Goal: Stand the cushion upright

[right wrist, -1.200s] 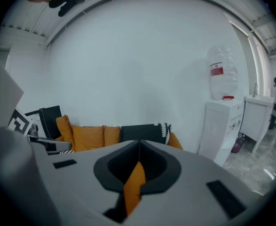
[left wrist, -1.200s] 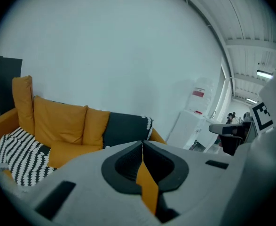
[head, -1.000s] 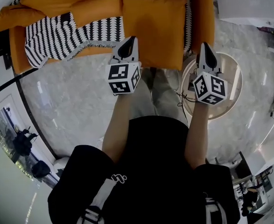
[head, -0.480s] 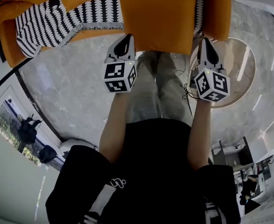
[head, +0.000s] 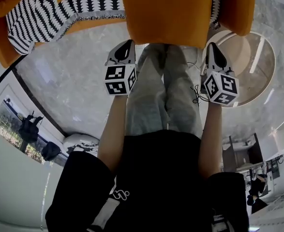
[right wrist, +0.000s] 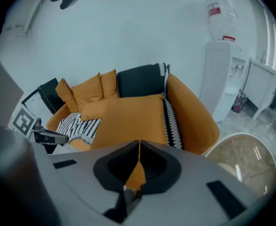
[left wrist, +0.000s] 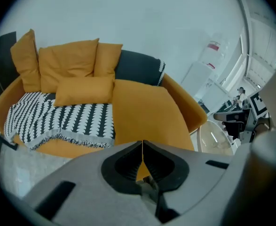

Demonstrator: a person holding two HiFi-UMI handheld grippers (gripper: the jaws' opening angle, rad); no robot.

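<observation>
Orange cushion (head: 166, 11) lies flat on the sofa (left wrist: 187, 109), top centre of the head view, just above the left gripper (head: 127, 44) and right gripper (head: 211, 45). Both jaws are pressed together, empty. Closed tips may merely shove the cushion. Since a second ago, it fills more of the frame.

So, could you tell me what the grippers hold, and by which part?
The left gripper and right gripper each pinch the orange cushion at its near edge.

Both arms extended, parallel — left claw (head: 127, 43), right claw (head: 212, 46) angled down, each clamped on cushion (head: 166, 8) edge.
</observation>
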